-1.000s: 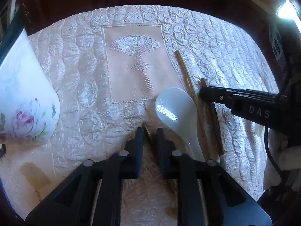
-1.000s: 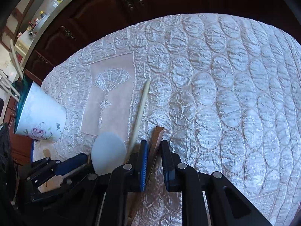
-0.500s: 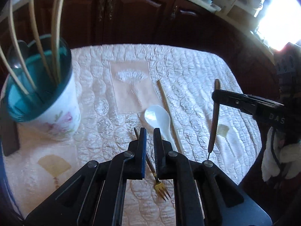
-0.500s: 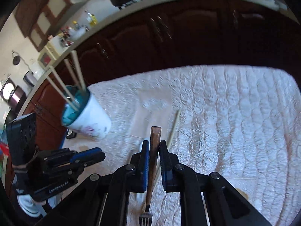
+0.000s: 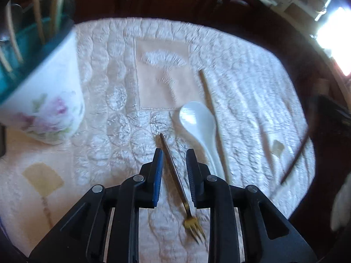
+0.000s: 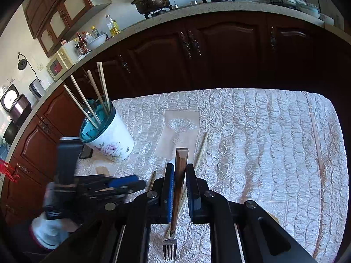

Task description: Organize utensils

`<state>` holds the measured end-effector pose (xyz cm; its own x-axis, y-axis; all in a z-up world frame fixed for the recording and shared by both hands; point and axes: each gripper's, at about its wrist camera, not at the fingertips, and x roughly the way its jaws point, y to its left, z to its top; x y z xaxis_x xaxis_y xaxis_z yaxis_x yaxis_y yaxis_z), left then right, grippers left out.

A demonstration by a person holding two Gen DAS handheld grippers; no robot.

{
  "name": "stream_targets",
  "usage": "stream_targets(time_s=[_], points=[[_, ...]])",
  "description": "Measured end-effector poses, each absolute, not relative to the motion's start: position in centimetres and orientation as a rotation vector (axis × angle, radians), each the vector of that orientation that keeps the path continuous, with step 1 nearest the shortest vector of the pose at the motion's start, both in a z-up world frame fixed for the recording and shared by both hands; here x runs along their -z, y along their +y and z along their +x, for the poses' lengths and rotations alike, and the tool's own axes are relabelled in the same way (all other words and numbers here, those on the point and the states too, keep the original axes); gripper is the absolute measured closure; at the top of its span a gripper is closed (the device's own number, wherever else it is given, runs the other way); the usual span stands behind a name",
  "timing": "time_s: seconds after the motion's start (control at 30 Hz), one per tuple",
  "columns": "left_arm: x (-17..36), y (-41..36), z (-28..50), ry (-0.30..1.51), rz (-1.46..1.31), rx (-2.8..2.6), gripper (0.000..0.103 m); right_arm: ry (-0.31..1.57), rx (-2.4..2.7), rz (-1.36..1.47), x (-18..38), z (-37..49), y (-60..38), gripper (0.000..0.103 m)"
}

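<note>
The left gripper point(image 5: 173, 164) has its jaws spreading apart, and a thin gold fork point(image 5: 175, 175) sits loose in the gap between them, its tines pointing back toward the gripper body; neither pad seems to press on it. The right gripper point(image 6: 179, 186) is clamped tight on a dark wooden-handled fork point(image 6: 180, 175), handle end up and the metal tines hanging below the jaws.

Taking the flowered utensil cup point(image 6: 109, 138) as the landmark: it stands upright on the quilted tablecloth point(image 6: 263, 142) with 4 chopsticks point(image 6: 96, 94) leaning out of its teal rim. To the right of the cup, a white ceramic spoon point(image 5: 199, 125) lies on the cloth, bowl end toward the embroidered fan panel point(image 5: 163, 74). A single chopstick point(image 5: 210, 105) lies just beside the spoon, on the side away from the cup. Both held forks are above the cloth, farther from the cup than the spoon's bowl.
</note>
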<state>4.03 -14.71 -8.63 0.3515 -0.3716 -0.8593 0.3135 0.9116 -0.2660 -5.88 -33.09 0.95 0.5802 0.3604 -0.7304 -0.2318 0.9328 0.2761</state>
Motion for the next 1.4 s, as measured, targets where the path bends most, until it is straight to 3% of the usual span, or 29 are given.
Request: stream_targets(time_s=[0.1, 0.2, 0.3, 0.6, 1.4], points=[[10.4, -16.0, 5.3, 1.174, -0.013, 0.416, 0.083, 0.882, -0.349, 0.157, -1.3, -6.3, -33.3, 0.093], [10.6, -16.3, 5.4, 1.151, 0.011, 0.414, 0.095, 0.878, -0.349, 0.160, -1.5, -6.6, -33.5, 0.093], [9.4, -15.2, 4.7, 1.142, -0.046, 0.452, 0.097, 0.868, -0.356, 0.157, -1.9, -7.3, -33.5, 0.094], [2.1, -11.2, 0.0, 0.982, -0.053, 0.514, 0.098, 0.799, -0.405, 0.107, -4.8, -9.5, -32.1, 0.094], [-6.3, -6.7, -0.7, 0.807, -0.053, 0.428, 0.098, 0.638, -0.459, 0.047, -12.6, -8.6, -27.4, 0.094]])
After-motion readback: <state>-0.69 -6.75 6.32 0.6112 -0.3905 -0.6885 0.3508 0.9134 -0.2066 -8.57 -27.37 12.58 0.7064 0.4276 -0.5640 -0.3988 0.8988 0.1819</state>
